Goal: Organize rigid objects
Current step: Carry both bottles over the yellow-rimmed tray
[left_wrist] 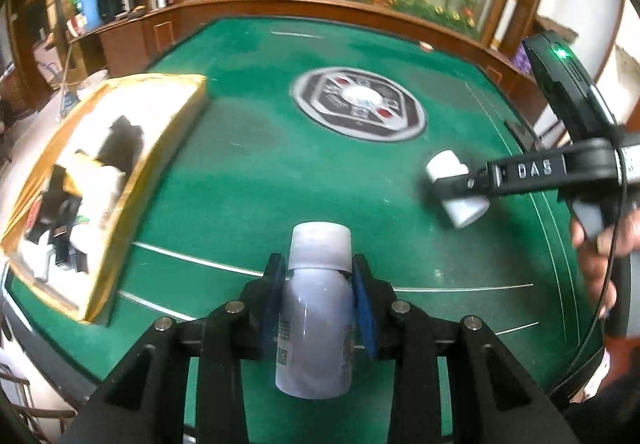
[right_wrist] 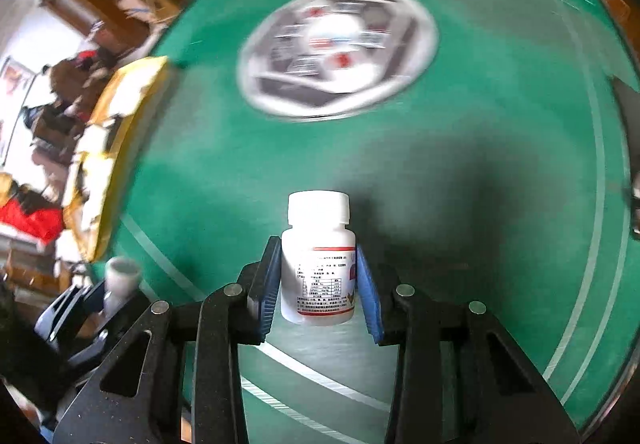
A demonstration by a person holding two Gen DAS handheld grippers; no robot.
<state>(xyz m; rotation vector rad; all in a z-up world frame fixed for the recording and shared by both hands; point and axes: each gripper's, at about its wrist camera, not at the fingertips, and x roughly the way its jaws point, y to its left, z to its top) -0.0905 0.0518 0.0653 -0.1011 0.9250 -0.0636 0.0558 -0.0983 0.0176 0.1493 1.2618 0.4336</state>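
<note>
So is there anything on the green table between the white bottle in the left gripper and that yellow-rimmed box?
Nothing visible. The left gripper holds a white plastic bottle, and only bare green felt table lies between it and the yellow-rimmed cardboard box to its left. The right gripper, holding a white labelled pill bottle, sits on the other side.

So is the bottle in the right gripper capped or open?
Capped. The white pill bottle held in the right gripper has its white screw cap seated on the neck, with no gap showing.

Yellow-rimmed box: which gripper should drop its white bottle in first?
Left, probably. The left gripper holds its white plastic bottle close beside the yellow-rimmed box; the right gripper with its labelled white bottle sits farther across the green felt table.
</note>
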